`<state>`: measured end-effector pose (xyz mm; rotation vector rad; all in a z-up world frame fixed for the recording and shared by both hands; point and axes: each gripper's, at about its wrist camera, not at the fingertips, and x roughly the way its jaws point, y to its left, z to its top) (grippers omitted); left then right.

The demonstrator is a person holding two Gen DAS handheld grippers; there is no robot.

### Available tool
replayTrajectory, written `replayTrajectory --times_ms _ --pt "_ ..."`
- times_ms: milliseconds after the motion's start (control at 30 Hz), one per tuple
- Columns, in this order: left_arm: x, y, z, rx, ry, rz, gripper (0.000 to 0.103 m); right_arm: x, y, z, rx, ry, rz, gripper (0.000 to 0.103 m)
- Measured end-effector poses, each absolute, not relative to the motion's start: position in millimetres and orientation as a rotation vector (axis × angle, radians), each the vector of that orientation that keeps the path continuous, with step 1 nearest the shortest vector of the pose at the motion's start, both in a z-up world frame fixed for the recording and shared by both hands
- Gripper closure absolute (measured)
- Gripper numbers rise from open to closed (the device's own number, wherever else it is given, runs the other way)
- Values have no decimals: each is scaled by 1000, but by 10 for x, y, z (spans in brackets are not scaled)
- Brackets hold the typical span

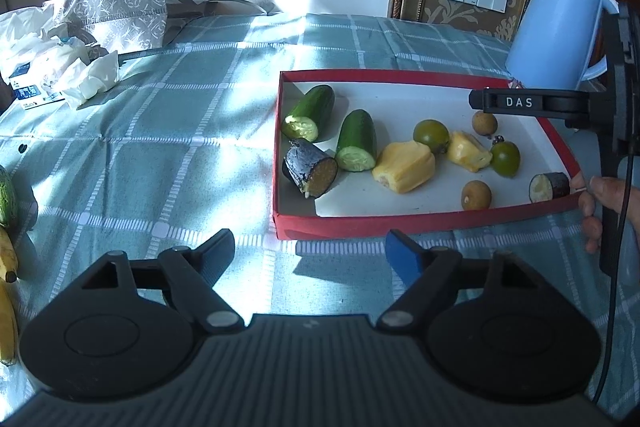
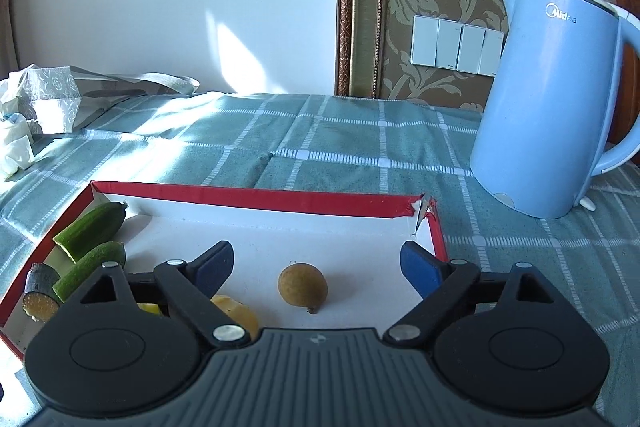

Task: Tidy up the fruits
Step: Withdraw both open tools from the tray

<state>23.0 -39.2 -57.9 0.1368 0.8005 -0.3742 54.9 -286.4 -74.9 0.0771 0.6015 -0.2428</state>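
A shallow red-rimmed box [image 1: 360, 223] with a white floor lies on the checked tablecloth. In it are two cucumber pieces [image 1: 356, 141], a dark-skinned piece [image 1: 310, 173], yellow jackfruit chunks [image 1: 404, 167], green tomatoes [image 1: 431, 134] and brown longans [image 1: 476, 195]. My left gripper [image 1: 312, 247] stands open and empty over the cloth, just in front of the box's near wall. My right gripper [image 2: 316, 265] is open above the box floor; a longan [image 2: 303, 287] lies free between its blue pads [image 2: 418, 267], touching neither. One right finger [image 1: 520, 102] reaches in over the box's far right.
A light blue kettle [image 2: 548, 107] stands right of the box's back corner. Bananas [image 1: 8, 267] lie at the table's left edge. Crumpled tissues [image 1: 80, 79] and a grey patterned bag [image 1: 124, 11] sit at the back left. A person's hand [image 1: 600, 203] grips the right handle.
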Motion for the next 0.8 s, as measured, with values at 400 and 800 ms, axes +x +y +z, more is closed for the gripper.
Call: replayTrajectory --times_ms 400,800 --pt "259 -337 -588 110 839 -365 21 96 -2736 -531 132 532 -233 11" --pt "207 -352 -556 108 845 -389 19 -515 -2455 -314 171 493 -140 10"
